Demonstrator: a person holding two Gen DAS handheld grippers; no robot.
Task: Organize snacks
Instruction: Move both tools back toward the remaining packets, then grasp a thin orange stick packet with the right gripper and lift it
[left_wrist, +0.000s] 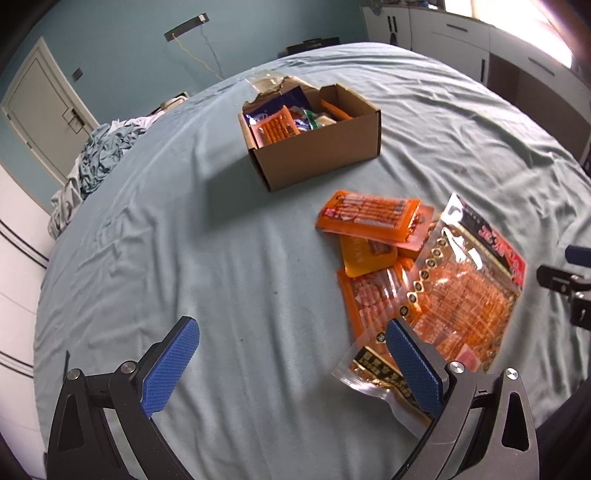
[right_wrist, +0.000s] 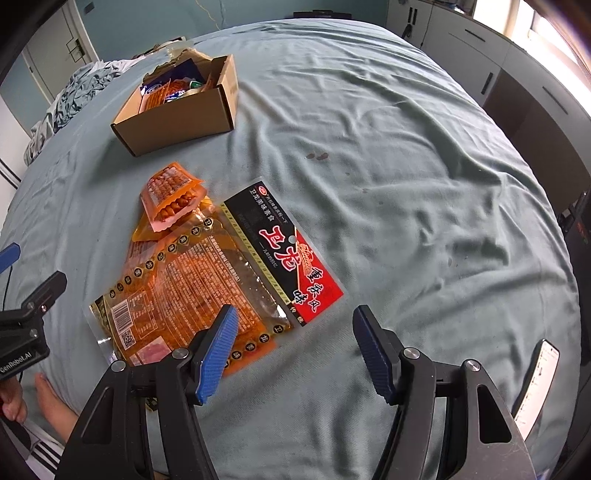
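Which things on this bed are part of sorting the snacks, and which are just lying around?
For the job:
cardboard box, partly filled
large snack bag
small orange packets

Lying about:
crumpled clothes
phone at the bed's edge

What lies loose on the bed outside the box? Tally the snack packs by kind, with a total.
Large clear bag with red-and-black header: 1
Small orange packs: 3
Yellow-orange pouch: 1
Total: 5, though the overlaps may hide more.
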